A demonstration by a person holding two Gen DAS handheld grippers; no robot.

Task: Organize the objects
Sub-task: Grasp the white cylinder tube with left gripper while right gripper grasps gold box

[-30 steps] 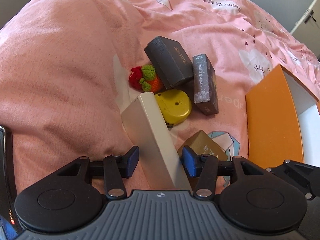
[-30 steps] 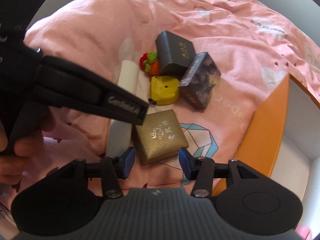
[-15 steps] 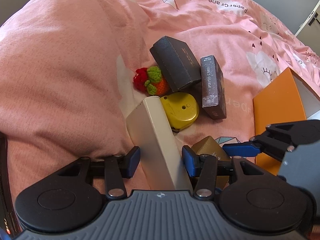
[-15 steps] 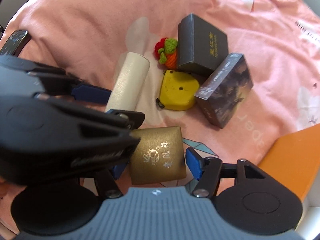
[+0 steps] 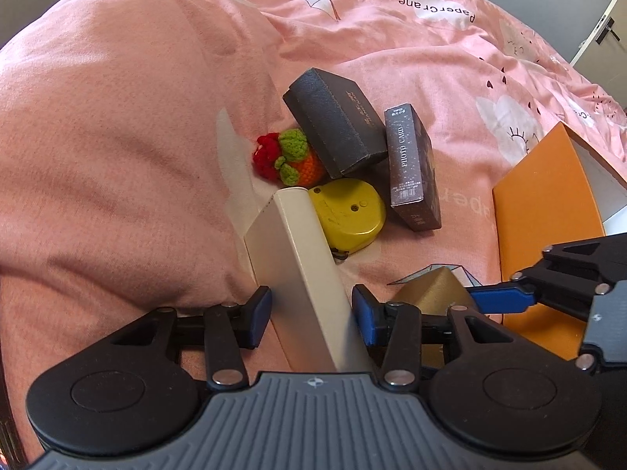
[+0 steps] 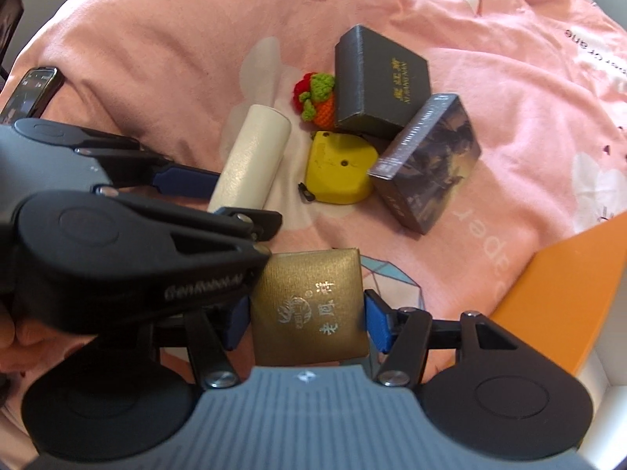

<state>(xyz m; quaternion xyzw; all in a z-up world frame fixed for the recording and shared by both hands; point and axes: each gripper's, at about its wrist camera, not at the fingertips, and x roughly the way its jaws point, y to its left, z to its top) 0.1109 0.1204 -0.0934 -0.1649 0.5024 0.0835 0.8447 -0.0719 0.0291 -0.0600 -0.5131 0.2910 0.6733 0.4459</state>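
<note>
Bedding [image 5: 117,156] spreads beyond my fingers. Left fingers [image 5: 309,315], just closing, straddle the cream box [image 5: 301,270], pads nearly touching. Right fingers [image 6: 303,319], lately narrowed, bracket the gold box [image 6: 309,305]; contact I cannot tell.

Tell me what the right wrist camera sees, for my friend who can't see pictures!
The right gripper has its blue pads on either side of a gold box lying on a pink blanket. Beside it, the left gripper straddles a cream box. Behind lie a yellow tape measure, two dark boxes and a crochet toy.
</note>
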